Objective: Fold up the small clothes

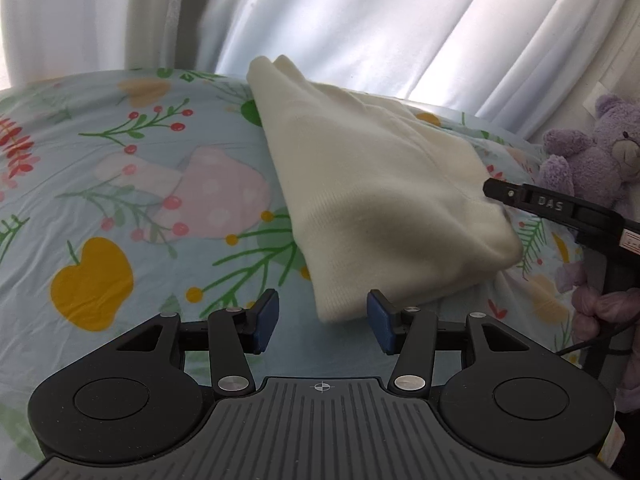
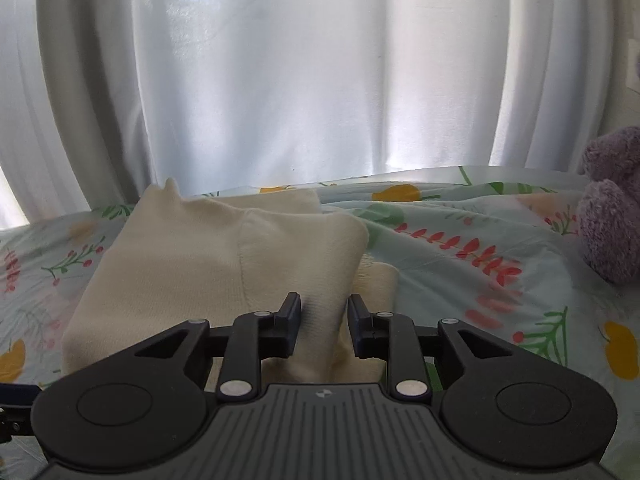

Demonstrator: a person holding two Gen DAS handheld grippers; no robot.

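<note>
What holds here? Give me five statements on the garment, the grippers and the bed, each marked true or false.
1. The cream garment lies on a floral bedsheet. True.
2. The left gripper is clamped on the garment. False: its fingers stand apart, holding nothing.
3. The right gripper has cloth between its fingers. True.
4. The teddy bear is green. False: it is purple.
5. White curtains hang behind the bed. True.
</note>
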